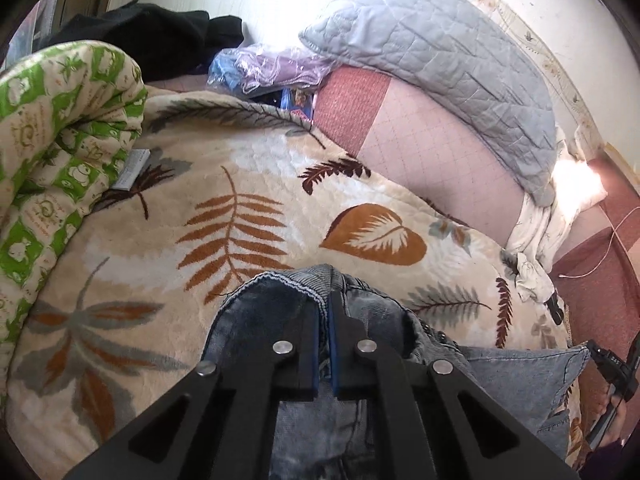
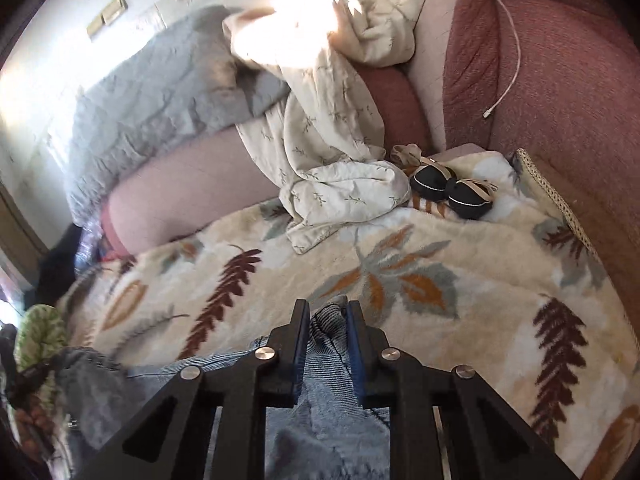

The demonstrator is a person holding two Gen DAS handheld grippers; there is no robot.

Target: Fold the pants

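Observation:
Grey-blue corduroy pants (image 1: 276, 304) lie at the near edge of a cream leaf-patterned blanket (image 1: 240, 184). My left gripper (image 1: 325, 300) is shut on the pants' waistband edge, the cloth bunched over its fingers. In the right wrist view the pants (image 2: 324, 384) run under my right gripper (image 2: 327, 308), which is shut on a raised fold of the cloth; a strip of ribbed fabric shows between its fingers. The right gripper also shows at the lower right edge of the left wrist view (image 1: 612, 364).
A green-patterned quilt (image 1: 60, 140) is piled at the left, black clothes (image 1: 136, 36) and a plastic bag (image 1: 268, 68) behind it. A grey quilted pillow (image 1: 440, 64) lies at the back. A white floral sheet (image 2: 332, 140), two dark slippers (image 2: 448, 188) and a charging cable (image 2: 508, 60) lie ahead on the right.

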